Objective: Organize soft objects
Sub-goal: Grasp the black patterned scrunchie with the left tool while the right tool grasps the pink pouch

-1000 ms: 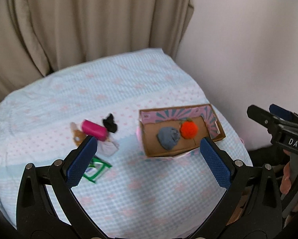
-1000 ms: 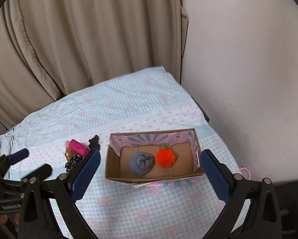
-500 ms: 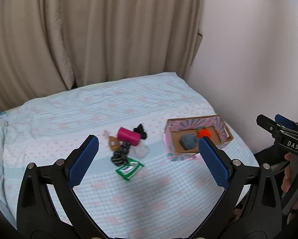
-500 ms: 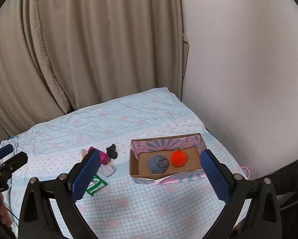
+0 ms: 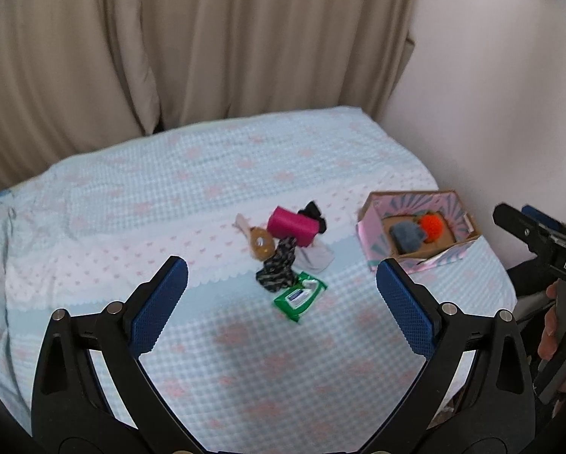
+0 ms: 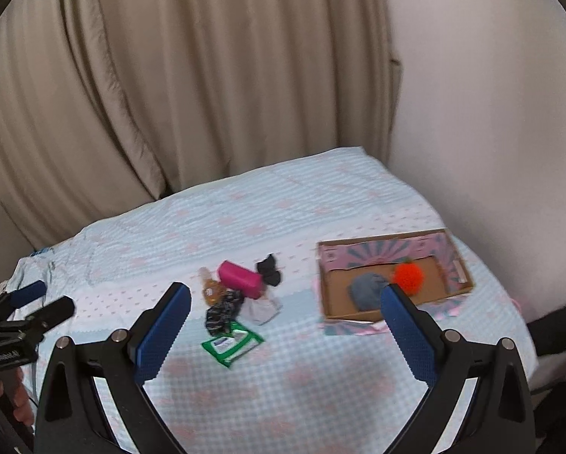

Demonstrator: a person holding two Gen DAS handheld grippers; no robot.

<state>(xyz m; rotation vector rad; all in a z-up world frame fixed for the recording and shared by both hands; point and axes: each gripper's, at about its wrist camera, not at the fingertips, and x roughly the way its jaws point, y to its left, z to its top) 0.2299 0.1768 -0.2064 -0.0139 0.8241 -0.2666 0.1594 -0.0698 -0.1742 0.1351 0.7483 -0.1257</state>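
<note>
Soft objects cluster mid-bed, box seemingly near the right edge — both grippers' jaws spread, empty.

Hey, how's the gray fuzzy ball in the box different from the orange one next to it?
The gray ball is dull gray; the orange ball is bright orange-red. The gray ball looks somewhat larger and lumpier, the orange ball smaller and rounder with a spiky fuzz. In the right wrist view, the gray ball sits left and nearer the camera, the orange ball right and farther back. Both look soft and lie side by side inside the cardboard box.
</note>
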